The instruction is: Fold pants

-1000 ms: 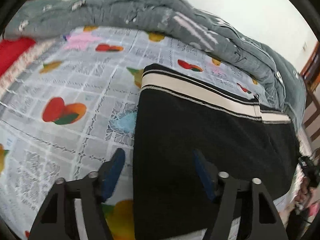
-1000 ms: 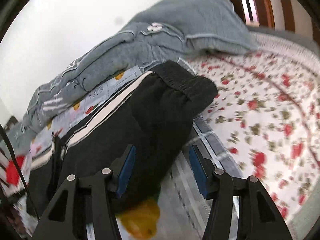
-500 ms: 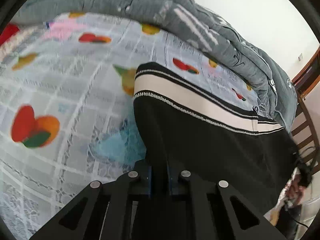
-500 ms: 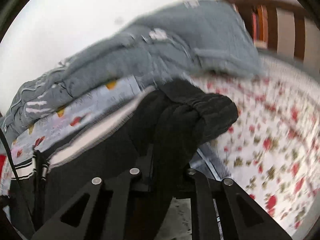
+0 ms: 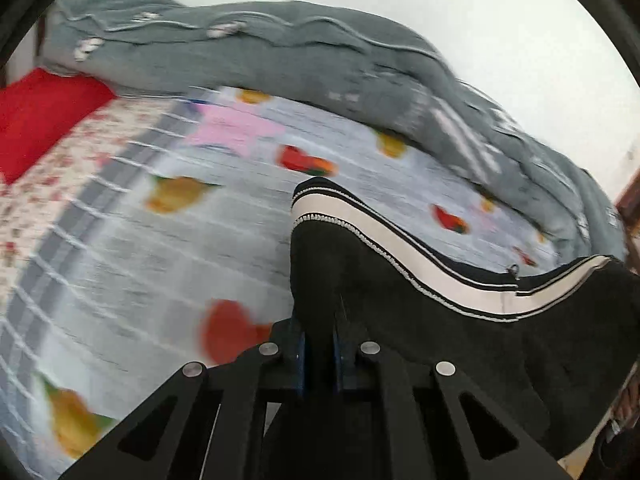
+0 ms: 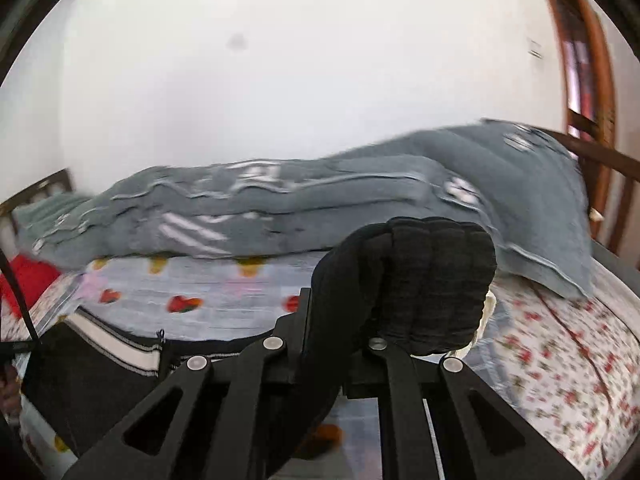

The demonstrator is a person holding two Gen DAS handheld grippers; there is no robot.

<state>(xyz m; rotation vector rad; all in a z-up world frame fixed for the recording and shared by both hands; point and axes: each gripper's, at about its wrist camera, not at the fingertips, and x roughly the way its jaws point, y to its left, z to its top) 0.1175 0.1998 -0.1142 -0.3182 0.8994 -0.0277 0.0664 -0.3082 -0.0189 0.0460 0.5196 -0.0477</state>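
Bed (image 5: 120, 248) lay beneath both tongs. Left tongs (image 5: 318, 350) clamped hem of black pants (image 5: 440, 320); right tongs (image 6: 336, 344) clamped bunched waistband.

Home bedroom, wooden bed frame (image 6: 592, 152), grey quilt (image 5: 280, 60), fruit-print sheet (image 5: 160, 220), red pillow (image 5: 36, 116)

Left tool (image 5: 318, 354) and right tool (image 6: 326, 344) both clamped tight.
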